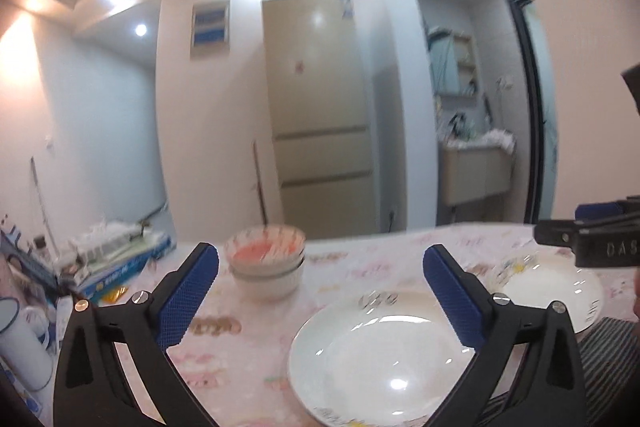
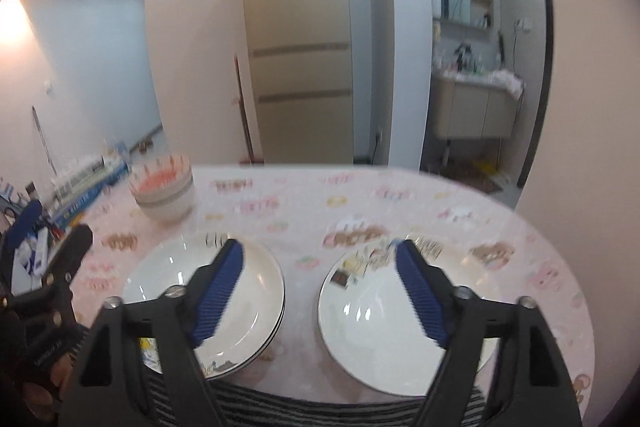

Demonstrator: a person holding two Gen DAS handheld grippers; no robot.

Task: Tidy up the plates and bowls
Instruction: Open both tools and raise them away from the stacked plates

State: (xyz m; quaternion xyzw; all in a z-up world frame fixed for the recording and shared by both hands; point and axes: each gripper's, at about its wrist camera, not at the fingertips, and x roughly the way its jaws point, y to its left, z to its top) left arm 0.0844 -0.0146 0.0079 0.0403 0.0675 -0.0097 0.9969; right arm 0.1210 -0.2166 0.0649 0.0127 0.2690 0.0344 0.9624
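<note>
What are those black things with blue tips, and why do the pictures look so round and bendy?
They are tongs that a person holds, one in each hand, instead of a robot arm. A small camera sits on each and looks forward between its two tips; its wide lens bends the room into a round shape. One picture comes from the left tongs, the other from the right tongs.

Both tongs are open and hold nothing.

Below them is a table with a pink patterned tablecloth. On it lie two white plates side by side: the left plate and the right plate. Further back on the left stands a stack of bowls, the top one orange-red inside. A fridge stands behind.
</note>
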